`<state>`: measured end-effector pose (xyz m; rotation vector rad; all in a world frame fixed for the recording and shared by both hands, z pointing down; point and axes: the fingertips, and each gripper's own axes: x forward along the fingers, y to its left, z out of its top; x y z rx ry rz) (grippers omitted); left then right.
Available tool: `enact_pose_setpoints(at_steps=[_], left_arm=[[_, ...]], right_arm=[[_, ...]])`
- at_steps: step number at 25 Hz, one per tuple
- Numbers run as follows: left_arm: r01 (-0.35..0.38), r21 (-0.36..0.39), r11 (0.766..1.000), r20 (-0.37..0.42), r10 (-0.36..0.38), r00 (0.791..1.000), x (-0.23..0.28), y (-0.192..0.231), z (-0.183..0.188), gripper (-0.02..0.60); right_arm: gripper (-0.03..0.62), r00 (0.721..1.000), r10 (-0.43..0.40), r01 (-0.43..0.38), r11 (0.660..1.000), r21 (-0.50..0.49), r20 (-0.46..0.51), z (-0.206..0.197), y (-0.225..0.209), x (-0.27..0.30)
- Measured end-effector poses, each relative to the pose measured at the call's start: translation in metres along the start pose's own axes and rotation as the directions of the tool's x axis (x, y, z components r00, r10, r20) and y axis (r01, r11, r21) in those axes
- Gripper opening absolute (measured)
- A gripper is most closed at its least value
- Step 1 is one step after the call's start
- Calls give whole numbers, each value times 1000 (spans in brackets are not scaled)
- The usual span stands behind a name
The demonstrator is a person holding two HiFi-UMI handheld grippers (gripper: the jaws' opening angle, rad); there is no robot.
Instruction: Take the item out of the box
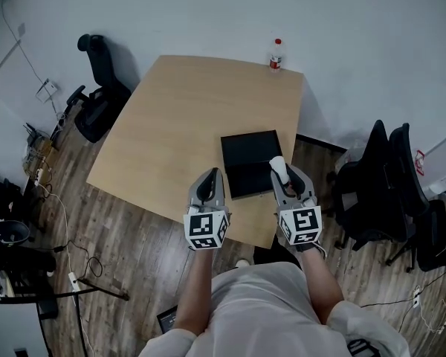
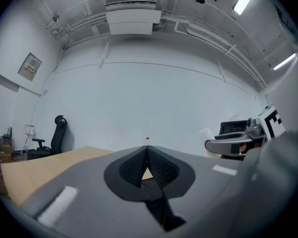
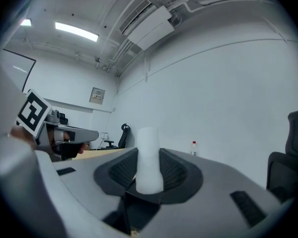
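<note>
A black flat box [image 1: 247,152] lies open near the front right edge of the wooden table [image 1: 171,125]. My right gripper [image 1: 282,171] hangs over the box's right side, shut on a white cylindrical item [image 1: 279,166]. In the right gripper view the white item [image 3: 149,157] stands upright between the pads [image 3: 175,171]. My left gripper [image 1: 210,177] hovers just left of the box with its jaws together and nothing in them. In the left gripper view the left gripper [image 2: 147,151] has its tips touching, and the right gripper [image 2: 236,142] shows at the right.
A small bottle with a red cap [image 1: 276,53] stands at the table's far edge. Black office chairs stand at the back left [image 1: 97,88] and the right [image 1: 379,184]. Cables and gear lie on the wood floor at the left [image 1: 30,222].
</note>
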<state>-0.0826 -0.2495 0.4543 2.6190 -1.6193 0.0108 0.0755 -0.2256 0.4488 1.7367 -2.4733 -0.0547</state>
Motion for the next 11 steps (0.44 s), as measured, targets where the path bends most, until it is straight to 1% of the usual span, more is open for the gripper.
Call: enact_pose_setpoints(at_steps=[2, 3, 7, 11], left_arm=[[-3, 47, 999, -8, 3, 1000, 7, -2, -3, 9], [-2, 58, 998, -11, 2, 1000, 11, -3, -4, 9], [4, 47, 999, -19, -3, 1000, 33, -3, -6, 9], [-12, 27, 1000, -32, 13, 999, 55, 4, -9, 9]], right_arm=[[135, 1000, 4, -5, 1000, -2, -5, -1, -4, 5], [135, 1000, 6, -6, 1000, 0, -7, -1, -6, 9], [135, 1000, 12, -12, 1000, -4, -19, -3, -17, 26], [135, 998, 38, -39, 999, -12, -51, -11, -26, 47]])
